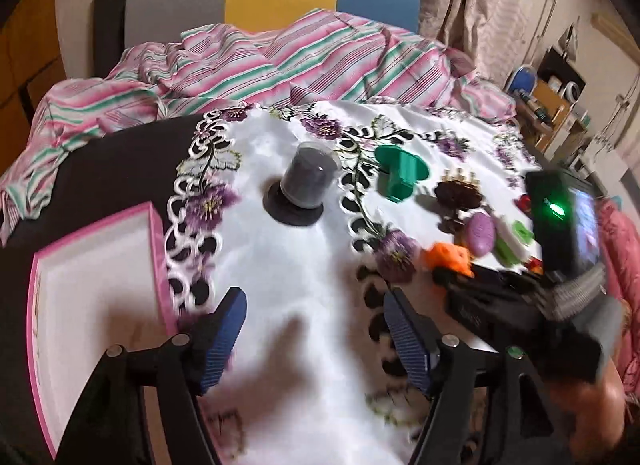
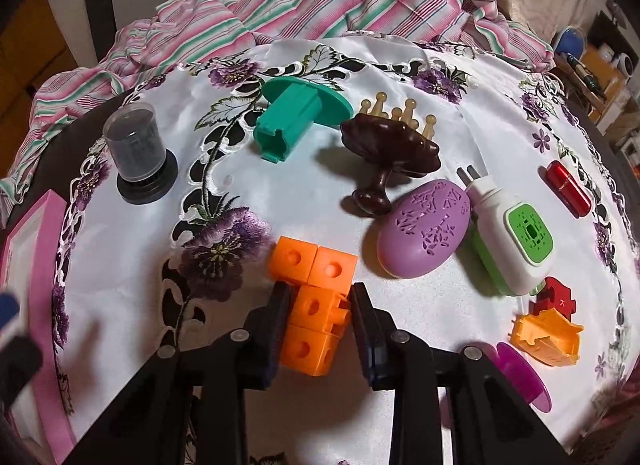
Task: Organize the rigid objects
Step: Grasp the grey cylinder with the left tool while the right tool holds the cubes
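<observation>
Right wrist view: your right claw (image 2: 318, 305) is clamping the orange cube block (image 2: 314, 307), left claw (image 1: 316, 329) is hanging wide open and empty, so you're probably lifting it toward the pink box (image 1: 92, 297) next.

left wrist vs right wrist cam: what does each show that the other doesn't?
Only left wrist: the open, empty left gripper over bare cloth, the inside of the pink box, and the right gripper's body from outside.

Only right wrist: the right gripper shut on the orange blocks, plus the purple disc, the small orange piece and the whole red tube.

Both: black jar, green plastic piece, brown comb, purple oval case, white-and-green plug.
</observation>
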Demonstrator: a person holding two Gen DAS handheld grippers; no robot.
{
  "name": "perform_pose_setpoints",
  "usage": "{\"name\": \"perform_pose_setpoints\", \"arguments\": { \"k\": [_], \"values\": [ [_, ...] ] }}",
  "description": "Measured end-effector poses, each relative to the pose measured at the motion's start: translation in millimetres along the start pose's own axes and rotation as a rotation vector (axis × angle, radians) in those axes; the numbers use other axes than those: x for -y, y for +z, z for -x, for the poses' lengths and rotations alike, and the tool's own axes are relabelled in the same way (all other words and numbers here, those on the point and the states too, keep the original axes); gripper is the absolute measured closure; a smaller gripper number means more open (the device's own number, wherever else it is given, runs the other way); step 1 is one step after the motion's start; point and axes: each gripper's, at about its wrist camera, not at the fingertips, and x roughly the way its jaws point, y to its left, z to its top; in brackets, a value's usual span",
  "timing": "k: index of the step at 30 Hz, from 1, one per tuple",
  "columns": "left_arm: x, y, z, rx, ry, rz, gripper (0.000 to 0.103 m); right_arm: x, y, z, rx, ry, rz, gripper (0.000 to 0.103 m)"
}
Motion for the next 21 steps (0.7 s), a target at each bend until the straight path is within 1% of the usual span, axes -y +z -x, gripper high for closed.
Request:
{"name": "perform_pose_setpoints", "arguments": {
  "k": [5,9,11,16,19,21],
  "values": [
    [8.7,23.8,-23.8,0.019,0.022,-0.038,0.028,1.5,0.3,-0.5,-0.003,0.009,-0.008,0.071],
    [15.2,38.1,-43.9,0.014,0.035,-0.063,0.028,3.1,0.7,-0.9,-0.007,0.019,-0.02,0.071],
    [15.6,44.5,-52.4,0.017,0.054,-0.067,0.028,3.1,0.6,-0.9,-0.007,0.021,-0.022,0.071],
    [17.2,56.3,-66.8,0.046,0.056,-0.067,0.028,3.5,1.0,-1.3,-0.01,0.025,-0.028,0.071],
    [18.2,60.8,-73.4,0.062,0.077,-0.07,0.028,3.9,1.3,-1.7,-0.011,0.028,-0.033,0.071],
    [19.0,65.1,-78.5,0.069,0.106,-0.077,0.028,3.8,1.4,-1.8,-0.011,0.029,-0.035,0.071]
  ]
}}
